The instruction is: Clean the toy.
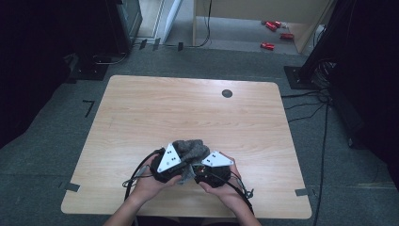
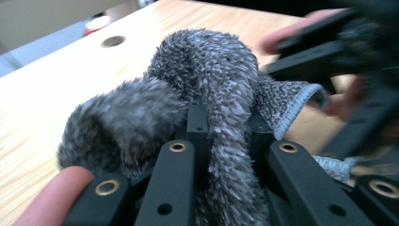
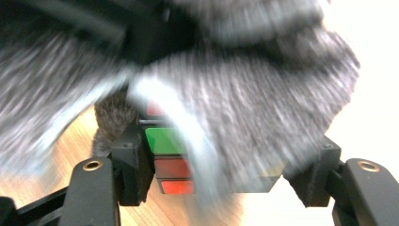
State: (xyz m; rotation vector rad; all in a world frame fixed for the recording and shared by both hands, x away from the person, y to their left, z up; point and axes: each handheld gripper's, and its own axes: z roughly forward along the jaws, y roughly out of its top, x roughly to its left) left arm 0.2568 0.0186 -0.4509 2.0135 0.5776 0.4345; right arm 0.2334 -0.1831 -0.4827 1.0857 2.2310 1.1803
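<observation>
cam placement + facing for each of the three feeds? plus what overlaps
High view: above the person's side, looking forward and down on the table; forearms, left gripper, right gripper show.
Left gripper view: rides the left gripper, looks along jaws shut on the grey fluffy cloth; a fingertip shows.
Right gripper view: rides the right gripper, jaws around a colour cube under cloth.
Shared: the cloth shows in all three.
</observation>
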